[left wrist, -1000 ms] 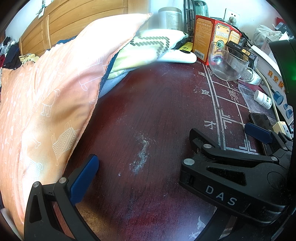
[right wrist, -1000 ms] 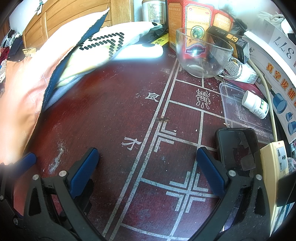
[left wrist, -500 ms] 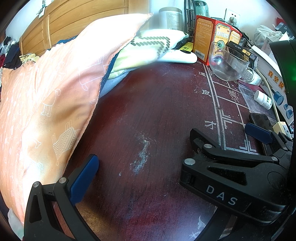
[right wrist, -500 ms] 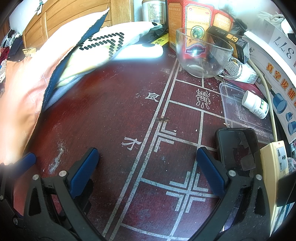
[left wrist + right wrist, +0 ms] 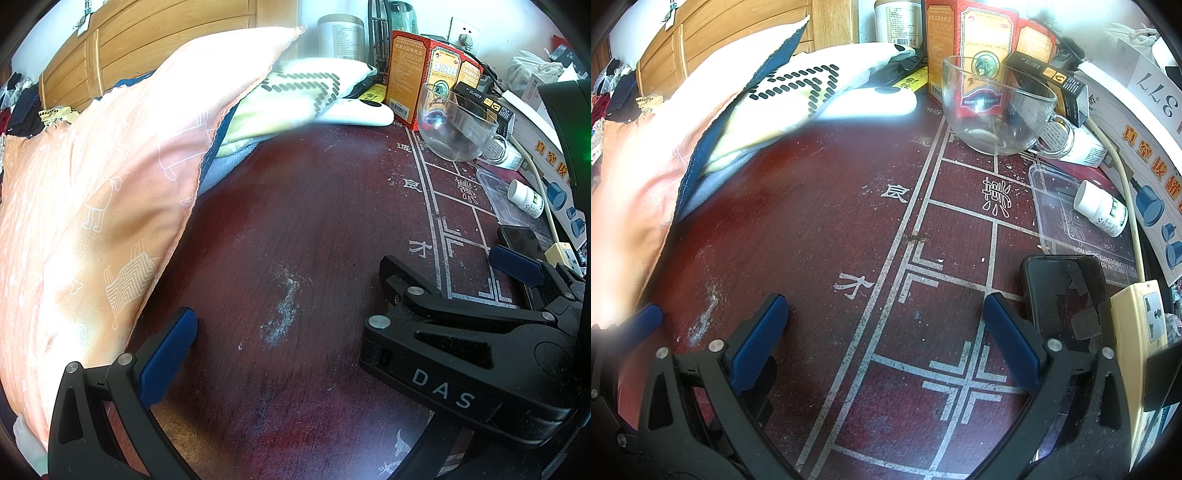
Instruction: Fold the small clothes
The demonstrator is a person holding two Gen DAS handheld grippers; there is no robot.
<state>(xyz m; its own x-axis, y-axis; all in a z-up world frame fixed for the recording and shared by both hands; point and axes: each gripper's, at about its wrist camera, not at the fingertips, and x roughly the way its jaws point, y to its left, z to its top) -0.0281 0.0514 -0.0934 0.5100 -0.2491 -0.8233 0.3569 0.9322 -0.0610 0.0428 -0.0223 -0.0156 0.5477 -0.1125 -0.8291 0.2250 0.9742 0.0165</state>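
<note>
Over the dark red table (image 5: 820, 221), both hand-held grippers hover level, jaws spread, empty.

A dark red table (image 5: 820, 229) with white painted lines and characters carries a pile of cloth (image 5: 110, 177) along its left edge. At the far right stand a glass cup (image 5: 993, 110) and red boxes (image 5: 975, 48); a phone (image 5: 1067, 291), power strip (image 5: 1141, 332) and pill bottle (image 5: 1102, 208) lie along the right edge.
</note>
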